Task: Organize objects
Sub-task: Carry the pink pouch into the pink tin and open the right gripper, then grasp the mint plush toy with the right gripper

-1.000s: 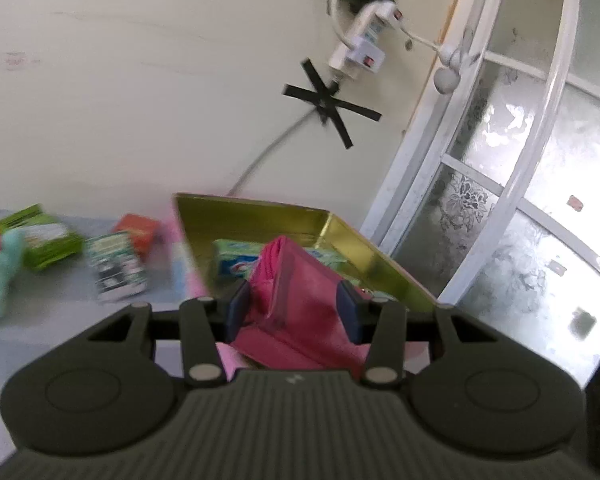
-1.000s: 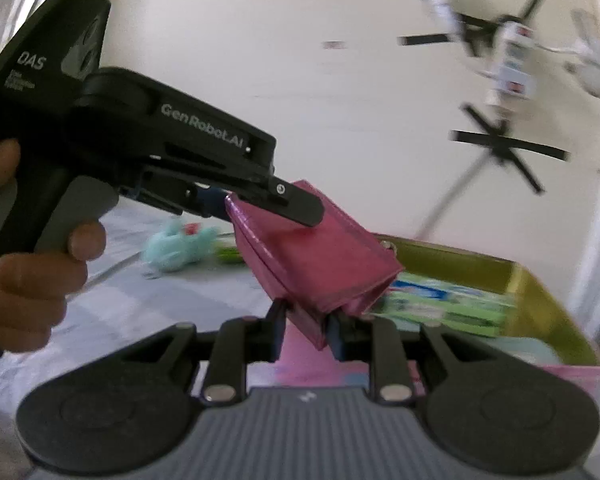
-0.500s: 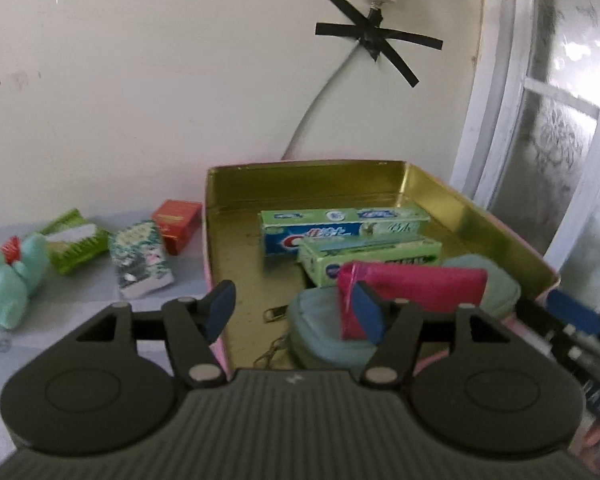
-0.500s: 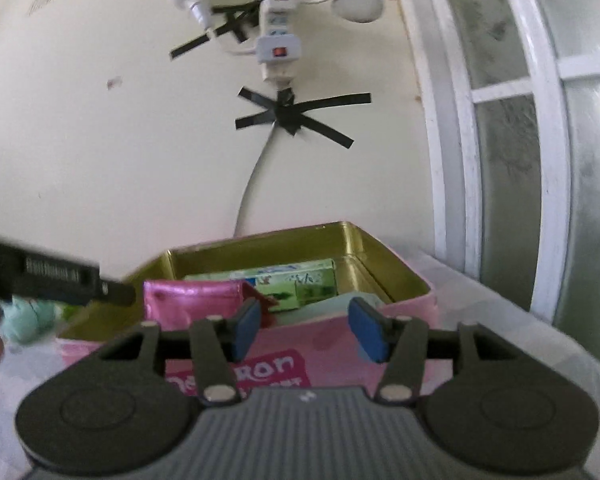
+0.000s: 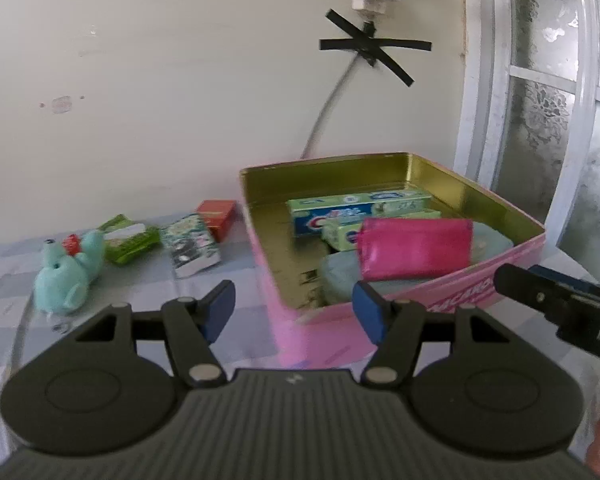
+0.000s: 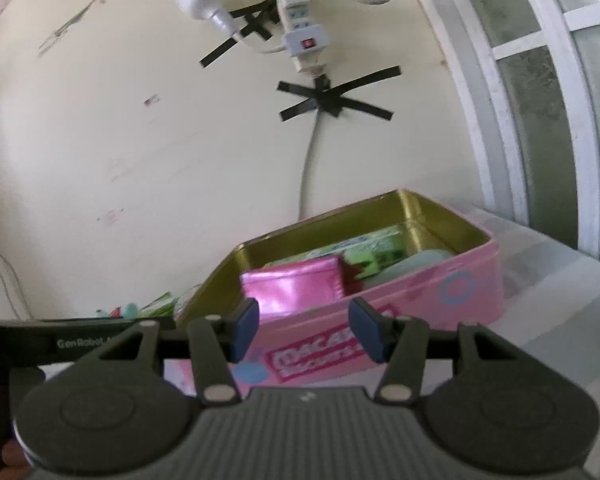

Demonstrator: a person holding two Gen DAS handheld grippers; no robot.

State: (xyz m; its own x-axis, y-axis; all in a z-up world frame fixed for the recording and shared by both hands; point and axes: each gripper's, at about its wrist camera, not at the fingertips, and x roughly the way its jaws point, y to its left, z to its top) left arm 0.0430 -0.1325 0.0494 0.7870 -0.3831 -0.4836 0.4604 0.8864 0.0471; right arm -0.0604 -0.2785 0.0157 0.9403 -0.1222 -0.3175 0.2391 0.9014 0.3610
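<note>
Left wrist view shows the pink pouch [image 5: 414, 249] lying free inside the pink tin [image 5: 480, 292], where a second ago both grippers pinched it in the air above the tin's near side; it now rests on a pale teal pouch [image 5: 340, 276] at the tin's near end, its long axis running across the picture, roughly parallel to the toothpaste boxes [image 5: 356, 210] behind it, with its broad face tilted up toward the camera; half a second ago it already lay there, and the tin sits further back in this view since then. The left gripper [image 5: 294, 307] has its jaws spread with nothing between the blue pads, which hang over the tin's near left corner, apart from the pouch; earlier they were clamped on the pouch's sides. The right gripper [image 6: 306, 326] likewise stands with jaws apart and empty, in front of the tin's long pink wall [image 6: 452, 292]; the pink pouch [image 6: 296, 288] shows just beyond the rim, its long side level; part of that gripper's dark body [image 5: 556, 308] enters the left wrist view at the right edge. Outside the tin, on the grey checked cloth [image 5: 4, 276] to its left, lie a red box [image 5: 218, 214], a patterned packet [image 5: 190, 246], a green packet [image 5: 130, 238] and a teal plush toy [image 5: 70, 270]; behind, a cable is taped to the wall with a black cross [image 5: 374, 50].
</note>
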